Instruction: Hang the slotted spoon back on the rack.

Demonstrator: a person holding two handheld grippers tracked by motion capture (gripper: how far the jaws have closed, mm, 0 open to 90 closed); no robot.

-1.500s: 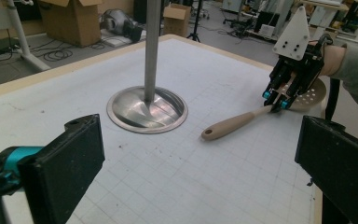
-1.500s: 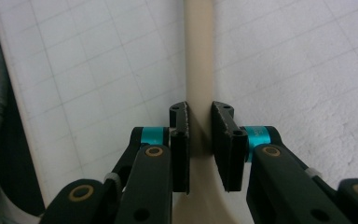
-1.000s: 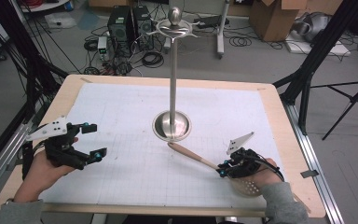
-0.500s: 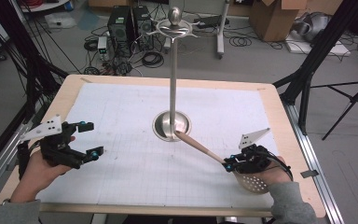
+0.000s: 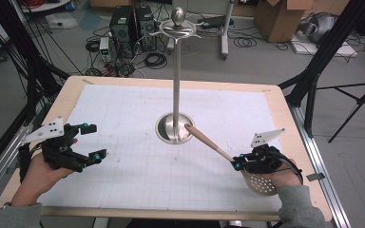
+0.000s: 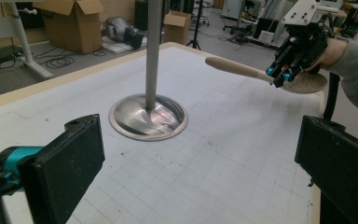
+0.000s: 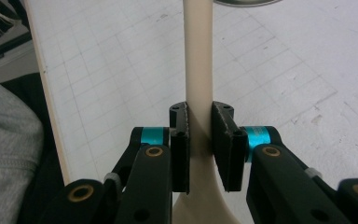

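The left gripper rests low with jaws spread wide, while the right gripper has jaws clamped.

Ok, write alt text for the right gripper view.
The right claw is shut on the cream handle of a slotted spoon, which runs straight up the frame toward a steel stand base at the top edge. Below lies white gridded paper on the table; a grey sleeve sits at left.

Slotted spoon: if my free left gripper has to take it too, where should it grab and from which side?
Probably the bare wooden handle of the slotted spoon, between the right gripper and the handle tip over the stand base. The handle slants up clear of the table, so the open left gripper can close across it from its own side.
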